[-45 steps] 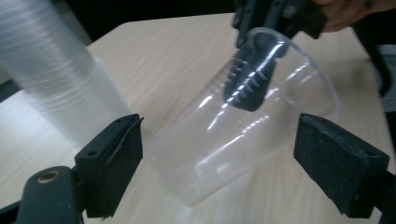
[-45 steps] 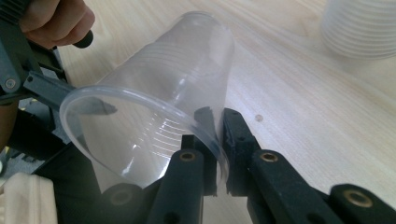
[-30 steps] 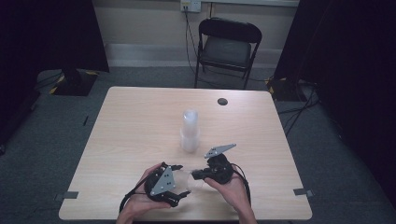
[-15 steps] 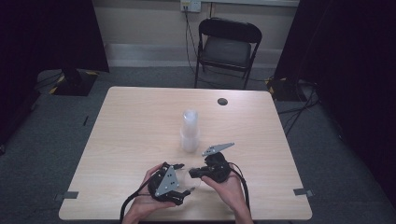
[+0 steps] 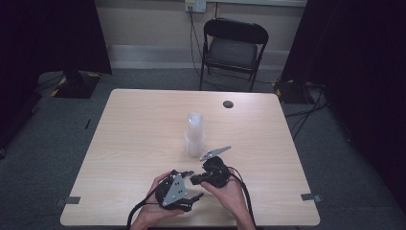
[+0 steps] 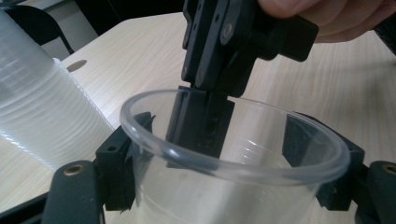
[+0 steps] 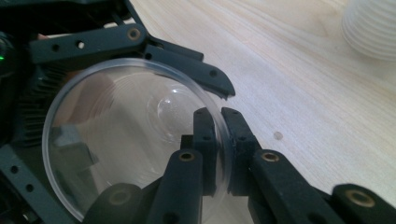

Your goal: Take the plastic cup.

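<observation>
A clear plastic cup (image 6: 243, 163) lies between the two jaws of my left gripper (image 6: 229, 191), which is shut on its body from both sides. My right gripper (image 7: 219, 128) is shut on the cup's (image 7: 121, 144) rim, one finger inside the wall and one outside. In the left gripper view the right gripper (image 6: 219, 60) reaches down into the cup's mouth. In the high view both grippers meet near the table's front edge, left gripper (image 5: 184, 190) and right gripper (image 5: 197, 178) almost touching. A stack of clear cups (image 5: 194, 135) stands upright mid-table behind them.
A small black round disc (image 5: 228, 104) lies near the table's far edge. A black folding chair (image 5: 233, 48) stands behind the table (image 5: 119, 139). The cup stack (image 7: 373, 28) is close to the right gripper's far side.
My right gripper has shifted a little left toward the left gripper. The left gripper has moved slightly right and nearer the front edge. The cup stack has not moved.
</observation>
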Available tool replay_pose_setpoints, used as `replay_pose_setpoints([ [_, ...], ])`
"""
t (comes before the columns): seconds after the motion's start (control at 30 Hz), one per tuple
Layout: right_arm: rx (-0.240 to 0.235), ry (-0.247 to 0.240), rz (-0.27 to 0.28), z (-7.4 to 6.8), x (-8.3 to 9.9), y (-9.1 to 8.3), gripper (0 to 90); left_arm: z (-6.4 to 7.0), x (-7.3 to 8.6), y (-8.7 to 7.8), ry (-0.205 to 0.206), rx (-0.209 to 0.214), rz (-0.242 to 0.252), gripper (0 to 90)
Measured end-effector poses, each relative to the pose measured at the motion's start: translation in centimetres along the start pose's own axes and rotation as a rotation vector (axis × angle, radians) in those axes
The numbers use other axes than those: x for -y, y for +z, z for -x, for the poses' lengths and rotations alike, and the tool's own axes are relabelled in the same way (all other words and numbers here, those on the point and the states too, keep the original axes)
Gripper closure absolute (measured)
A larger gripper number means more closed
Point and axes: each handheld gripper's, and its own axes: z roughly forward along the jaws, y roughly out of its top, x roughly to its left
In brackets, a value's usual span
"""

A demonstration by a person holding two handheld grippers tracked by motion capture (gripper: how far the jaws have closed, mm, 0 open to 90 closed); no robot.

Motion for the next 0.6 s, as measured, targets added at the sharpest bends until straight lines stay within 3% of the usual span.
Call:
replay_pose_setpoints([
  [0.37, 0.010, 0.011, -0.025, 0.12, 0.03, 0.11, 83.7, 0.22, -0.11, -0.25, -0.017, -0.005, 0.012, 25.6],
  [0.6, 0.025, 0.015, -0.010, 0.11, 0.24, -0.32, 83.8, 0.32, 0.01, -0.19, -0.072, -0.002, 0.039, 27.8],
])
